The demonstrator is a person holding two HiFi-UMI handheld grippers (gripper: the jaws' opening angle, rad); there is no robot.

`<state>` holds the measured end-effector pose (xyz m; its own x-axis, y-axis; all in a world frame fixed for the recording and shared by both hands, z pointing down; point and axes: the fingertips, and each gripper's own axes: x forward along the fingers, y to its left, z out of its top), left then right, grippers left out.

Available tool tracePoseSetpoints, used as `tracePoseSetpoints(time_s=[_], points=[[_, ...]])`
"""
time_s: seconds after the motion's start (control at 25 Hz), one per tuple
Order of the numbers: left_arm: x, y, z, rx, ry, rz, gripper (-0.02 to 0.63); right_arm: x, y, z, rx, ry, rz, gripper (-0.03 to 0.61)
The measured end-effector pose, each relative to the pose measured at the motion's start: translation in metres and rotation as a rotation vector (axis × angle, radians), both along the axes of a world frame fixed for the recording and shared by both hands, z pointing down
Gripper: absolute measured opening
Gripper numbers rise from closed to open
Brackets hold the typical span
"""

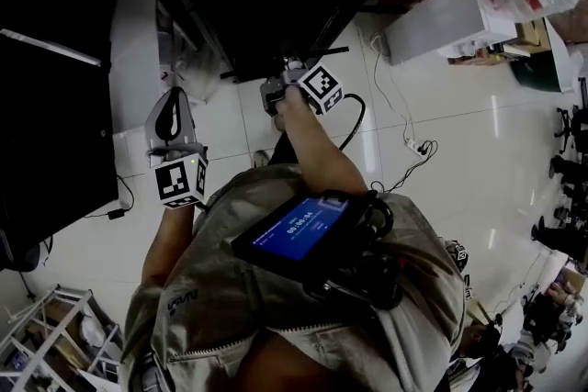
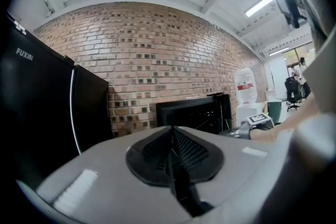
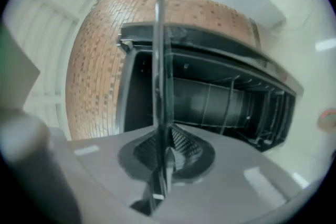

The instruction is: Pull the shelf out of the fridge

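My right claw (image 3: 161, 162) is clenched on the near edge of the thin clear glass-looking shelf (image 3: 159, 55), which runs edge-on ahead into the open black fridge (image 3: 226, 102). I judge it stiff, slick and breakable, so I'd pull level. My left claw (image 2: 172, 157) is clenched on nothing.

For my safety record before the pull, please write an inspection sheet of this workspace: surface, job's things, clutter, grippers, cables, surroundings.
Surface: white tiled floor, glossy.
Job's things: small black fridge, open; thin clear glass shelf, seen edge-on before it.
Clutter: white wire rack holding items.
Grippers: right hand-held gripper shut on the shelf's edge; left hand-held gripper shut, empty.
Cables: black cable looping beside the right hand-held gripper; white cable and power strip on the floor.
Surroundings: red brick wall; white water dispenser.
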<state>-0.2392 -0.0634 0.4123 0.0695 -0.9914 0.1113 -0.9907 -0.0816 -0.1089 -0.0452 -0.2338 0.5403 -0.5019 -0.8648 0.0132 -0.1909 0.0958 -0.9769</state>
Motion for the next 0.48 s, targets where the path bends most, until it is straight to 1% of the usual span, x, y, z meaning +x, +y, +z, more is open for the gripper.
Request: tracePoseSetpoints(time_s=[0.08,0.2,0.36,0.48], points=[[0.005,0.007,0.003,0.001,0.025,0.015,0.017,0.008,0.028,0.004,-0.013,0.026,-0.027,0.011],[0.013,0.013,0.003,0.006,0.050,0.042,0.017,0.021,0.067,0.001,-0.013,0.027,-0.054,0.011],[0.027,0.020,0.002,0.021,0.092,0.065,0.017,0.053,0.106,-0.024,0.030,0.004,-0.071,0.011],[0.038,0.024,0.002,0.024,0.110,0.087,0.009,0.082,0.130,-0.049,0.075,-0.017,-0.064,0.011]])
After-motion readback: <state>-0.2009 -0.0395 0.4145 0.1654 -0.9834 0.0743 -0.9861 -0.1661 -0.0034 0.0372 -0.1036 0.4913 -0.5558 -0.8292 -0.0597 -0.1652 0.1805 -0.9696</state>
